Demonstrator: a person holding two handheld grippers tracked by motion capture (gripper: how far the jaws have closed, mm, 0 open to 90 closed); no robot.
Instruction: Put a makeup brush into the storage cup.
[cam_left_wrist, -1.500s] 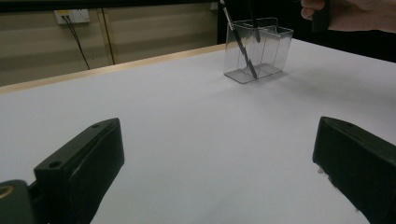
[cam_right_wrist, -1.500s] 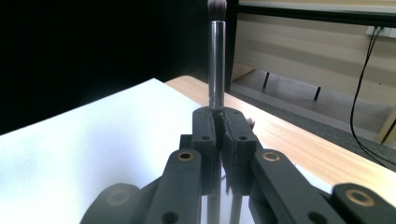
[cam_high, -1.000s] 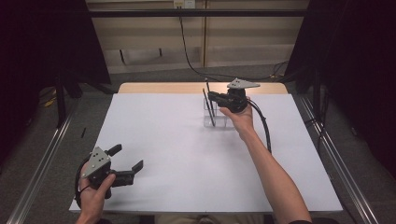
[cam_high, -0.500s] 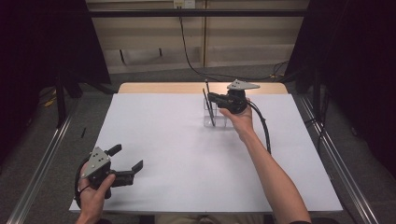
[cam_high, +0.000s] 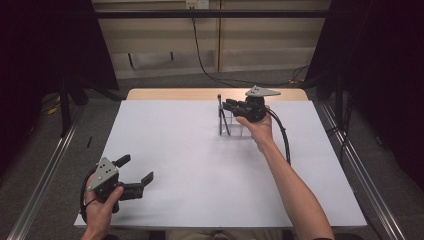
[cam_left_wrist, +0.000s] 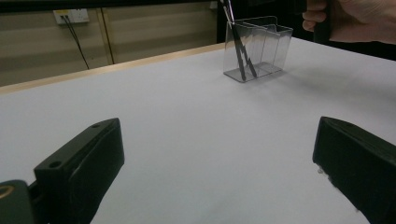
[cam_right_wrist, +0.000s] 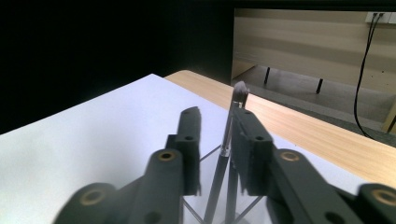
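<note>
since a moment ago neither of my hands has shifted, but my right gripper (cam_high: 231, 105) has just been opening its jaws, which now stand slightly apart with the slim dark makeup brush (cam_right_wrist: 232, 125) between them, close by one jaw and not clamped. the brush stands nearly upright, grey bristle tip up, lower end in the clear plastic divided holder (cam_left_wrist: 259, 48) near the far edge of the white table (cam_high: 190, 150). my left gripper (cam_high: 134, 173) rests wide open and empty at the near left corner, open tabletop between them.
</note>
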